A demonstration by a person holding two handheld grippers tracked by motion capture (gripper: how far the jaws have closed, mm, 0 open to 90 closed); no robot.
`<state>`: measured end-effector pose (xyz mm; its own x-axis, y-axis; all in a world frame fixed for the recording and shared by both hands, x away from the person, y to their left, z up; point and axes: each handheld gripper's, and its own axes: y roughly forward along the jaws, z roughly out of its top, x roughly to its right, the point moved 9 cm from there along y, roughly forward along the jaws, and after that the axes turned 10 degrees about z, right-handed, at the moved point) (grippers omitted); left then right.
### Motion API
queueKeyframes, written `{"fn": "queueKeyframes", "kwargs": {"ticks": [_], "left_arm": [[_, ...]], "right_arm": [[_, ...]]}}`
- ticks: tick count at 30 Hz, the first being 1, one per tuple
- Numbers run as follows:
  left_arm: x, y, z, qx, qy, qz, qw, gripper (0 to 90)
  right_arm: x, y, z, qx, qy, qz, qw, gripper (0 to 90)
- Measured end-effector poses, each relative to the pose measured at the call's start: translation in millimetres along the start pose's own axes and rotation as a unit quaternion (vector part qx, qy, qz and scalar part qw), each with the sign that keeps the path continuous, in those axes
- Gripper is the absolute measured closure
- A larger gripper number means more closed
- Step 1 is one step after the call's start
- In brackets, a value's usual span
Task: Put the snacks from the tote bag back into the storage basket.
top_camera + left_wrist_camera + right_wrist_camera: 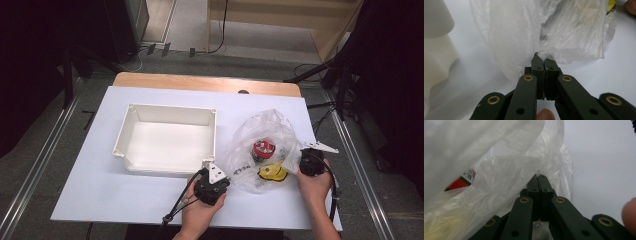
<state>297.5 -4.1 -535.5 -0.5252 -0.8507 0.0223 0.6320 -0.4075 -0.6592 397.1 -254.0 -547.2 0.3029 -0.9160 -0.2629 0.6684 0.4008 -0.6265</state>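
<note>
A clear plastic bag (262, 145) lies on the white table, right of the white bin. Inside it sit a red round part (263, 148), a yellow part (272, 172) and some dark pieces. My left gripper (220, 176) is at the bag's left lower edge; in the left gripper view its jaws are shut on the bag's film (541, 53). My right gripper (300, 162) is at the bag's right edge; in the right gripper view its jaws are shut on the film (534, 178), and a red labelled item (461, 180) shows through the plastic.
An empty white rectangular bin (167, 137) stands at the table's middle left, just beyond my left gripper. The white tabletop (100, 190) is edged by a wooden strip (200, 82) at the back. Dark stands and cables surround the table on the floor.
</note>
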Motion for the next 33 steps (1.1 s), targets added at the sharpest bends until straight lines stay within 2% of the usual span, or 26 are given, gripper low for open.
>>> {"fn": "queueKeyframes", "kwargs": {"ticks": [2,4,5,6,8,9,10,11,13,14,15,17,18,19,22,24,25,26,28,31,33], "left_arm": [[-0.4,0.1,-0.4,0.002,0.000,0.006,1.0000,88.6],[0.4,-0.3,-0.9,0.003,0.005,0.010,0.9999,87.3],[0.5,-0.3,-0.9,0.004,0.005,0.010,0.9999,86.7],[0.3,-0.2,-0.8,0.004,0.003,0.008,1.0000,86.2],[-0.2,0.1,-0.6,0.004,-0.003,0.005,1.0000,85.6],[-0.5,0.3,-0.5,0.003,-0.003,0.006,1.0000,85.3],[-0.7,0.4,-0.4,0.003,-0.002,0.005,1.0000,85.3],[-0.7,0.4,-0.4,0.004,-0.002,0.006,1.0000,85.2],[-0.6,0.2,-0.3,0.004,-0.002,0.005,1.0000,85.3],[-0.6,0.2,-0.3,0.004,-0.002,0.005,1.0000,85.3],[-0.8,0.2,-0.3,0.004,-0.004,0.004,1.0000,85.3],[-1.3,0.1,-0.5,0.003,-0.007,0.002,1.0000,85.3],[-1.2,0.3,-0.2,0.004,-0.010,0.001,0.9999,85.2],[-1.3,0.1,-0.3,0.003,-0.011,0.001,0.9999,85.2],[-1.0,0.1,-0.4,0.003,-0.008,0.000,1.0000,85.2],[-0.8,0.2,-0.5,0.003,-0.006,0.000,1.0000,85.2],[-0.7,0.2,-0.5,0.003,-0.007,0.000,1.0000,85.2],[-0.7,0.2,-0.4,0.003,-0.006,-0.001,1.0000,85.2],[-0.4,0.3,-0.1,0.005,-0.009,-0.001,0.9999,85.2],[-0.2,0.1,0.2,0.007,-0.013,-0.004,0.9999,85.1],[-0.4,-0.4,-0.1,0.006,-0.015,-0.008,0.9998,85.0]], "right_arm": [[-0.8,-1.0,-1.1,0.000,-0.006,0.001,1.0000,86.5],[-3.0,-4.4,-2.5,0.004,-0.006,0.016,0.9998,71.8],[-4.1,-7.8,-3.6,0.011,-0.008,0.024,0.9996,59.7],[-4.4,-10.5,-4.8,0.013,-0.010,0.025,0.9995,51.4],[-5.7,-19.3,-7.9,0.021,-0.021,0.037,0.9989,43.2],[-7.3,-33.9,-9.4,0.040,-0.024,0.053,0.9975,36.6],[-7.3,-33.9,-9.4,0.040,-0.024,0.053,0.9975,36.6],[-6.1,-46.6,-8.0,0.060,-0.022,0.056,0.9964,31.6],[-6.6,-62.6,-4.3,0.084,-0.016,0.064,0.9942,27.9],[-6.6,-62.6,-4.3,0.084,-0.016,0.064,0.9942,27.9],[-7.1,-70.5,-1.9,0.096,-0.016,0.066,0.9931,25.1],[-13.9,-90.7,5.3,0.118,-0.031,0.073,0.9899,19.3],[-17.2,-96.6,7.9,0.124,-0.040,0.078,0.9884,18.5],[-17.2,-96.6,7.9,0.124,-0.040,0.078,0.9884,18.5],[-24.6,-112.0,18.8,0.143,-0.058,0.085,0.9842,17.4],[-27.5,-118.2,29.7,0.158,-0.063,0.086,0.9817,17.7],[-31.0,-119.3,43.2,0.165,-0.066,0.088,0.9802,21.3],[-31.0,-119.3,43.2,0.165,-0.066,0.088,0.9802,21.3],[-37.0,-117.2,54.7,0.169,-0.069,0.095,0.9785,26.5],[-51.9,-107.3,74.5,0.169,-0.086,0.108,0.9759,33.4],[-62.0,-96.6,87.1,0.168,-0.090,0.113,0.9752,37.0]]}}
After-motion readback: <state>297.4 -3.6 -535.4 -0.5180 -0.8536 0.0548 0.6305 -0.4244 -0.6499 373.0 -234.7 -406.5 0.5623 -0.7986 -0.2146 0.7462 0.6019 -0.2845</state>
